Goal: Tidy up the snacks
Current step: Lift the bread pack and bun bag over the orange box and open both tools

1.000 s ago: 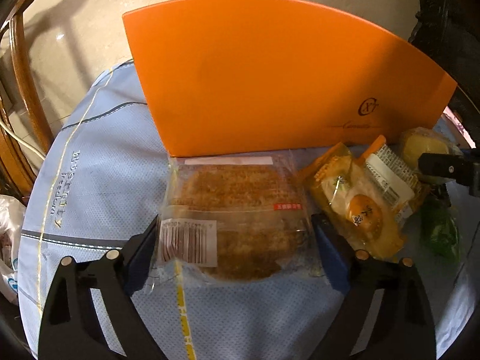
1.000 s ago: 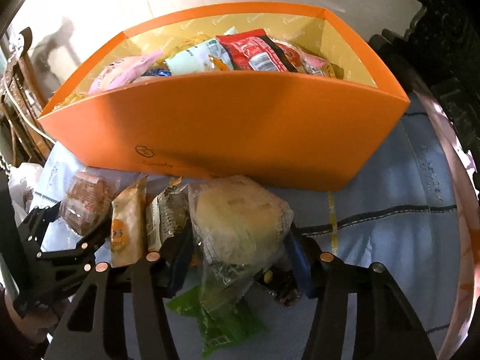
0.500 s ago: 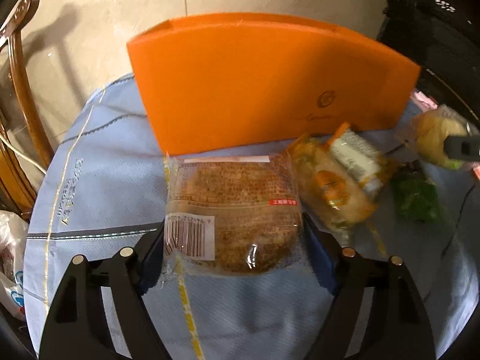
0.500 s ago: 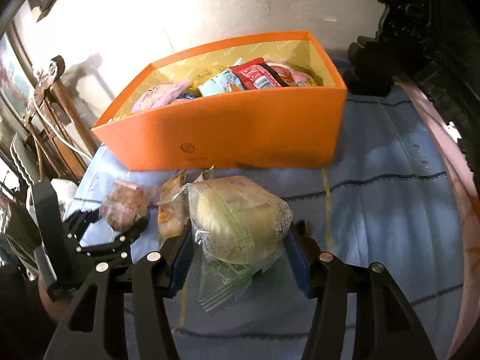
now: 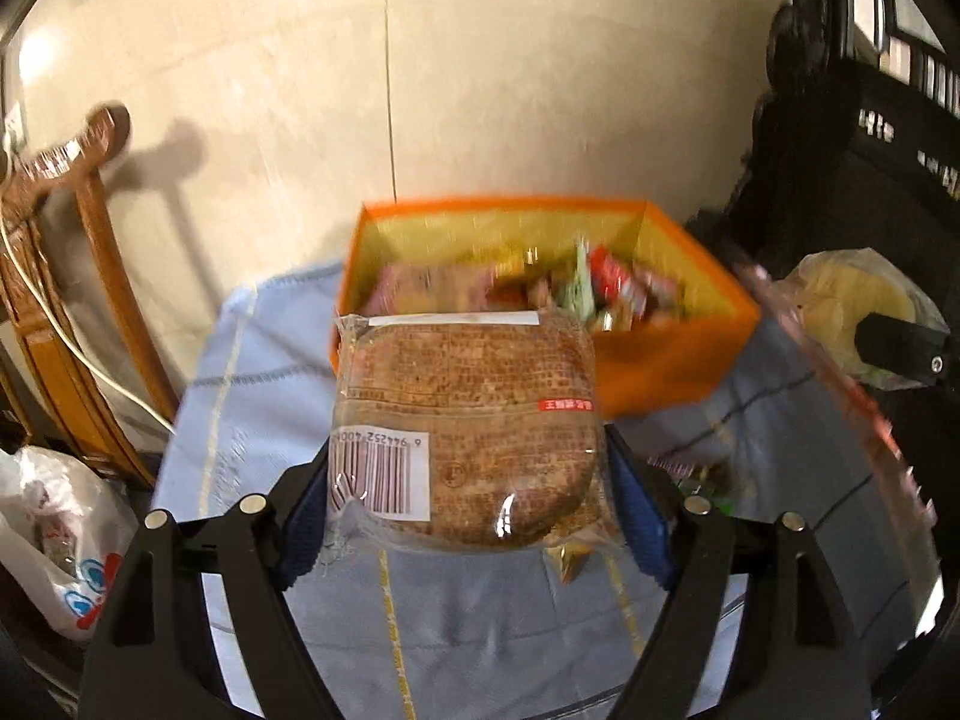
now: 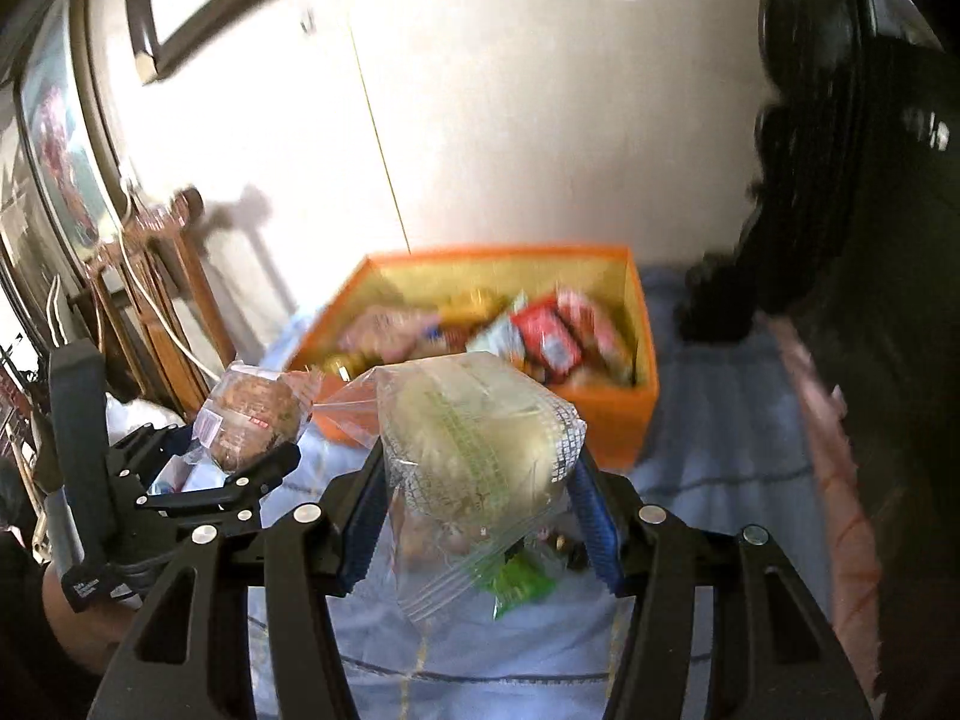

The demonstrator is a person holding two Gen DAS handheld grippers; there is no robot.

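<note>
Left hand-held gripper [image 5: 468, 516] clamped on a brown bread packet [image 5: 465, 426], blue pads pressed to both sides of the wrapper. Packet sits between the fingers and juts forward past the tips, barcode label toward the lower left, held up clear of the blue cloth-covered surface [image 5: 456, 630]. Ahead of the packet and lower down: orange box [image 5: 660, 372], open-topped, near wall partly hidden behind the packet, assorted snack packets [image 5: 606, 294] inside, blurred. Right hand-held gripper [image 6: 474, 516] closed on a pale bun in a clear bag [image 6: 474, 432], pads gripping the bag's flanks, loose plastic hanging below the fingers. Bun raised off the surface, orange box just beyond its far edge. Green wrapper [image 6: 516, 585] on the cloth beneath the right gripper, seen through the dangling plastic. From the right wrist view, left gripper to the left and a little farther ahead, near the box's left corner, bread packet in its fingers. From the left wrist view, the bun off to the right, beside the box's right end. Wooden chair [image 5: 78, 276] left of the surface, white plastic bag [image 5: 60, 546] low beside it.
</note>
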